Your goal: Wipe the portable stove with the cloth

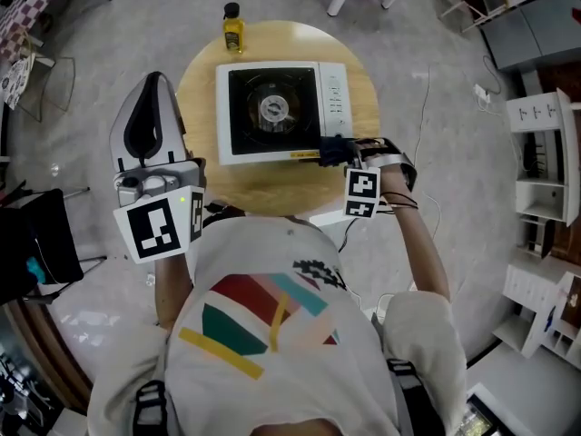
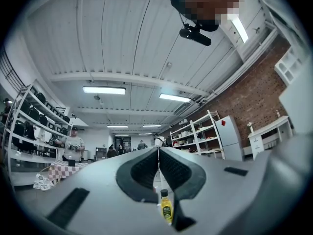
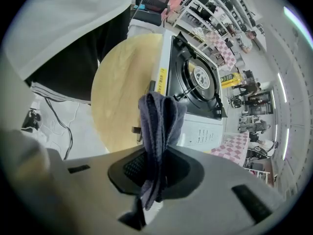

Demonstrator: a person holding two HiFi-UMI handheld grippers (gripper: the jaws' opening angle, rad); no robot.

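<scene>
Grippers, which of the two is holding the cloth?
The right gripper: its jaws are shut on the dark cloth by the stove's near edge. The left gripper is shut on nothing.

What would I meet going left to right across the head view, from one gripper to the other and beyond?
left gripper → portable stove → right gripper, shut on the cloth → white shelf unit

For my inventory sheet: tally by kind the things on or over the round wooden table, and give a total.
Portable stove: 1
Yellow bottle: 1
Cloth: 1
Total: 3
</scene>
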